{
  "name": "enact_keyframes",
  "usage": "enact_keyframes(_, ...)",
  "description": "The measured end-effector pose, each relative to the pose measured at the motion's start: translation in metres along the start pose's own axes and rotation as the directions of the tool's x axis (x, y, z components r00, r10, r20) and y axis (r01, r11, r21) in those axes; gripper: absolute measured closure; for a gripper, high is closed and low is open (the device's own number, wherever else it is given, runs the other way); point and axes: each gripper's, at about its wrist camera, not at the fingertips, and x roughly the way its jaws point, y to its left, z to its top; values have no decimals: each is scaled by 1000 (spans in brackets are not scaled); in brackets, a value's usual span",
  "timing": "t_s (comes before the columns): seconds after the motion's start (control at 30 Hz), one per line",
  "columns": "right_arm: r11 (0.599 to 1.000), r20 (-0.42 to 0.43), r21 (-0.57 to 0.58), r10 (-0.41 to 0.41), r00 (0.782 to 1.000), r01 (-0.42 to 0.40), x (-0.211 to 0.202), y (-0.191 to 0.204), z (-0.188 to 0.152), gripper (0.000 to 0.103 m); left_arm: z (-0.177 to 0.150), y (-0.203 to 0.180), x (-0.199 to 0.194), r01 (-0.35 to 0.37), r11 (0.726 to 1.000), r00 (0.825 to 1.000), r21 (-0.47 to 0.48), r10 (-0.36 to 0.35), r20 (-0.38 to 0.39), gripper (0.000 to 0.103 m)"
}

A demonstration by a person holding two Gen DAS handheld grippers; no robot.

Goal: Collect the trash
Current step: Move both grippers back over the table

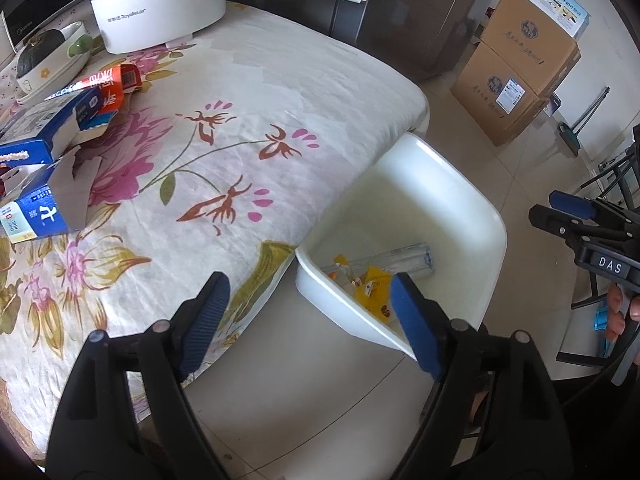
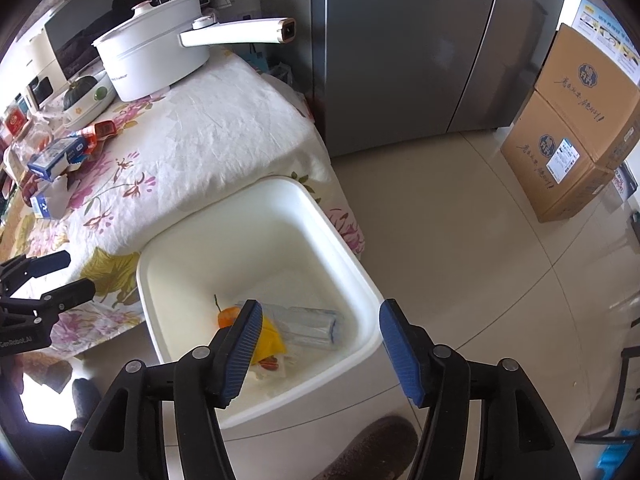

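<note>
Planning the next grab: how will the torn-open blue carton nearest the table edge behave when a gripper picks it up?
The blue carton is likely light: its flap is torn up and it looks emptied. Its thin cardboard walls would probably cave under a hard squeeze. Lying flat on the floral tablecloth, it should slide rather than roll.

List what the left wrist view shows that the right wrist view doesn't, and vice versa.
Left wrist only: the right gripper from the side, open, and a broom on the floor.

Right wrist only: the left gripper, open, an orange fruit in the bin, a microwave, a shoe.

Both: white trash bin holding a plastic bottle and yellow wrapper, floral tablecloth, white pot, stacked cardboard boxes.
</note>
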Motion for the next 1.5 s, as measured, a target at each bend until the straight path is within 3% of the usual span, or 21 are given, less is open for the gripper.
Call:
enact_keyframes(0.57, 997, 55, -72, 43, 998, -39, -14, 65, 27, 23, -11, 62, -37, -75, 995, 996, -71, 78, 47, 2)
enact_keyframes(1.0, 991, 75, -116, 79, 994, -70, -14, 115, 45, 20, -27, 121, -69, -115, 980, 988, -162, 130, 82, 1)
enact_keyframes(1.5, 978, 72, -148, 160, 985, -148, -3, 180, 60, 19, -56, 197, -96, -188, 942, 971, -277, 222, 93, 1)
